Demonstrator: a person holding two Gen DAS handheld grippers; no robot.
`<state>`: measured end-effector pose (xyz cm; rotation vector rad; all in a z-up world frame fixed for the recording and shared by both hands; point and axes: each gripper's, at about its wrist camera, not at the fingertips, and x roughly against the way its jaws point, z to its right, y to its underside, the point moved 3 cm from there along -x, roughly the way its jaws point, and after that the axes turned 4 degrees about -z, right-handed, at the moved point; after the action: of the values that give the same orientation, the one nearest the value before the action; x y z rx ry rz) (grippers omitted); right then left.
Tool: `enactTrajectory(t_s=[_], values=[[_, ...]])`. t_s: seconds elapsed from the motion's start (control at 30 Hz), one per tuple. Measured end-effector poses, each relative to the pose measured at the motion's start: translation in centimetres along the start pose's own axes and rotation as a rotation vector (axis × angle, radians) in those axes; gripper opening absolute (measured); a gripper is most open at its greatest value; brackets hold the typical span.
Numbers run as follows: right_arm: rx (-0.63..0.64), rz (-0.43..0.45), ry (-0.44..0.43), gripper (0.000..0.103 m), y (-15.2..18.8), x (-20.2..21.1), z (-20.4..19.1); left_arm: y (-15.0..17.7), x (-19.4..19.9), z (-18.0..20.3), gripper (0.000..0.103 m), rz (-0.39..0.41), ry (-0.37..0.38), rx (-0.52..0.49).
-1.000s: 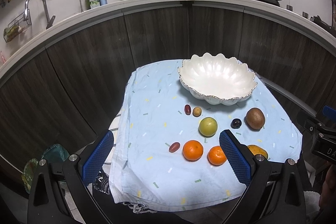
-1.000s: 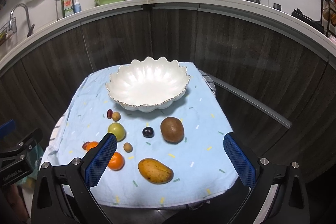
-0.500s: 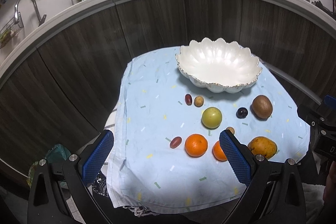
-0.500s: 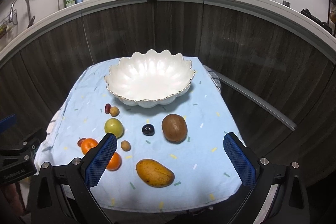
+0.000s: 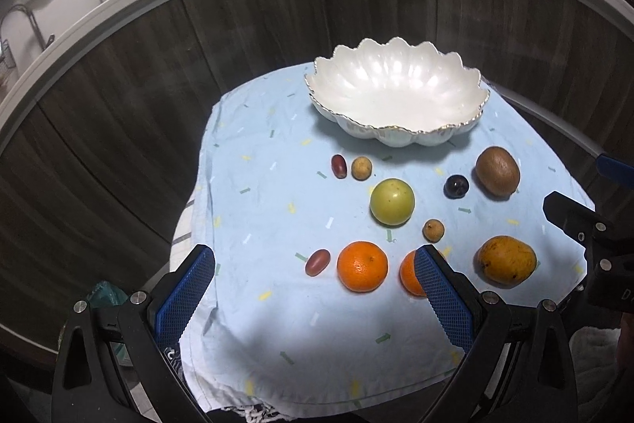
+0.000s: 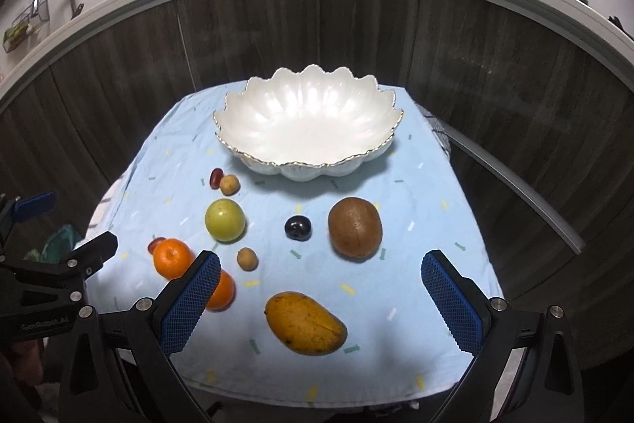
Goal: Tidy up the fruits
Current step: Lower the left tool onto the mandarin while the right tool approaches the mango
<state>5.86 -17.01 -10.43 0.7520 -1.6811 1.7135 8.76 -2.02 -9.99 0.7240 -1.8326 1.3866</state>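
Now both jaws wide, empty; fruits scattered on cloth (image 6: 416, 193) before bowl (image 6: 309, 121).

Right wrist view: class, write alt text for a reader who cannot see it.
An open right gripper hovers over a blue cloth scattered with fruit: mango nearest, kiwi, green apple, oranges. An empty white bowl sits behind.
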Motion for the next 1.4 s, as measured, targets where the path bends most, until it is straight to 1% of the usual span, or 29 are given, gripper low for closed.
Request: enactTrajectory(t_s=[0.13, 0.2, 0.3, 0.47, 0.53, 0.63, 0.77, 0.9, 1.0, 1.1, 1.17, 1.33, 1.4], values=[[0.026, -0.036, -0.020, 0.102, 0.4, -1.3, -0.3, 0.2, -1.3, 0.4, 0.102, -0.006, 0.009, -0.018], [0.036, -0.054, -0.031, 0.100, 0.6, -2.0, -0.5, 0.3, -2.1, 0.6, 0.099, -0.015, 0.019, -0.025], [0.047, -0.081, -0.048, 0.098, 0.9, -3.1, -0.6, 0.5, -3.1, 0.9, 0.097, -0.031, 0.030, -0.031], [0.061, -0.137, -0.063, 0.093, 1.5, -4.8, -0.7, 1.1, -4.6, 1.3, 0.097, -0.050, 0.037, -0.037], [0.069, -0.163, -0.067, 0.093, 1.8, -5.4, -0.7, 1.3, -5.0, 1.5, 0.096, -0.058, 0.044, -0.038], [0.090, -0.195, -0.066, 0.090, 2.2, -6.1, -0.8, 1.5, -5.7, 1.8, 0.093, -0.069, 0.056, -0.044], [0.110, -0.242, -0.071, 0.086, 2.7, -7.0, -0.9, 1.6, -6.7, 2.0, 0.087, -0.091, 0.070, -0.043], [0.123, -0.264, -0.073, 0.086, 3.1, -7.4, -1.1, 1.8, -7.3, 2.2, 0.081, -0.106, 0.083, -0.046], [0.126, -0.278, -0.078, 0.085, 3.2, -7.7, -1.2, 1.9, -7.8, 2.4, 0.080, -0.119, 0.096, -0.046], [0.122, -0.300, -0.085, 0.082, 3.4, -8.3, -1.1, 2.1, -8.5, 2.5, 0.075, -0.144, 0.108, -0.045], [0.120, -0.314, -0.089, 0.078, 3.5, -8.7, -1.1, 2.3, -9.0, 2.6, 0.073, -0.161, 0.114, -0.044], [0.119, -0.341, -0.100, 0.074, 3.8, -9.6, -1.2, 2.7, -9.8, 2.8, 0.067, -0.192, 0.128, -0.042], [0.119, -0.352, -0.102, 0.072, 4.0, -9.8, -1.2, 2.7, -10.1, 2.9, 0.062, -0.204, 0.132, -0.042]])
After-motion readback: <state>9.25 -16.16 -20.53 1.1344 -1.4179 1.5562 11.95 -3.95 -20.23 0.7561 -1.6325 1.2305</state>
